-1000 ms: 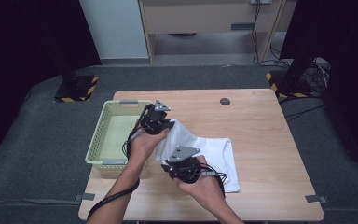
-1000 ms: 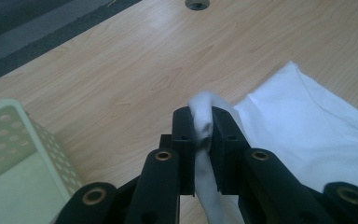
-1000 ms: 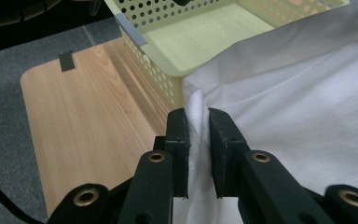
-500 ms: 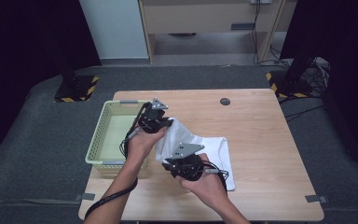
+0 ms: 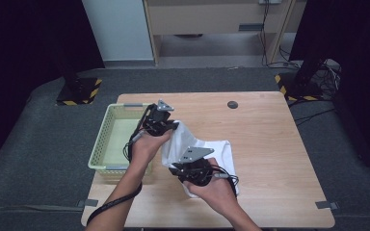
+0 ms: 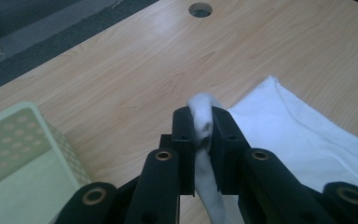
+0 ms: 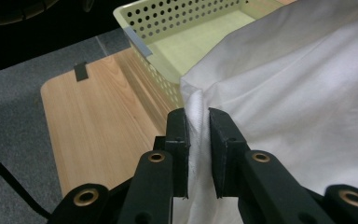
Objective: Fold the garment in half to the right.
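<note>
White cloth (image 5: 219, 153), crumpled, partly lifted off the table, rest lying flat.

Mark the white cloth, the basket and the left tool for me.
white cloth (image 5: 218, 150): high view, flat part lying on the table.
basket (image 5: 107, 129): high view, its left wall.
left tool (image 6: 202, 122): left gripper view, between its jaw tips, shut on a cloth fold.

**Colours and patterns on the table**

Plain white cloth (image 5: 220, 155), no print, pinched between the black jaws of the left gripper (image 6: 201, 122) and of the right gripper (image 7: 196, 120). Brass-coloured rivets on those black jaws. Beside the left gripper, pale yellow-green basket (image 5: 102, 144), walls dotted with rows of small holes. Under both, light wood-grain table (image 5: 270, 144) with one dark round hole (image 5: 232, 104) farther off. Beyond the table, grey floor (image 5: 33, 144) and yellow-black striped markings (image 5: 92, 93).
</note>
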Available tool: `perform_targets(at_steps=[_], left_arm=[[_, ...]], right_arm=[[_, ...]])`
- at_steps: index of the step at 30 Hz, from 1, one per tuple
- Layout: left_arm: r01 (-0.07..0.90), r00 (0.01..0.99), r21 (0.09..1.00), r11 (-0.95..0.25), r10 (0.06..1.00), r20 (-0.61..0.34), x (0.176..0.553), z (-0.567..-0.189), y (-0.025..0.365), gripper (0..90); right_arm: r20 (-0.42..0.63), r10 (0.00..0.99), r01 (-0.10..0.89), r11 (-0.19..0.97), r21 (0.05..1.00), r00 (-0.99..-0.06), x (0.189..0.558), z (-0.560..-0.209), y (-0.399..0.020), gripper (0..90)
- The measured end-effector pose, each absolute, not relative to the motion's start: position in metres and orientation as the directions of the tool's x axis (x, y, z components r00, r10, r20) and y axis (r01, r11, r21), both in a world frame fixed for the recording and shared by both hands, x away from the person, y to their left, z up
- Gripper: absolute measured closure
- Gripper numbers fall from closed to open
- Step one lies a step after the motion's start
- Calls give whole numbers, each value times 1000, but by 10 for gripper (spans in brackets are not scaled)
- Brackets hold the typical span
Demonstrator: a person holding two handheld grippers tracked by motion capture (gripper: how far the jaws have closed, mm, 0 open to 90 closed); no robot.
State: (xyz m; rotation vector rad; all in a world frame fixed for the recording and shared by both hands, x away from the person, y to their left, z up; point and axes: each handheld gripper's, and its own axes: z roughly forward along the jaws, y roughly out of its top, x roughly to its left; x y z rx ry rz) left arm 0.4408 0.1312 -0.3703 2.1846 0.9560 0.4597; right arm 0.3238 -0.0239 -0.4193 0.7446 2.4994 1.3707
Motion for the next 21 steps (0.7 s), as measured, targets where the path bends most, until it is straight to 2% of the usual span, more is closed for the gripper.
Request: perform_targets(at_steps=[11,21], left_arm=[[483,691,714,-507,722,45,443,-375,99,812],[473,712,718,-510,702,29,447,-383,88,813]], right_arm=[[81,546,362,430,827,-834,321,-426,-60,790],[77,557,371,438,819,-827,321,-430,-77,791]])
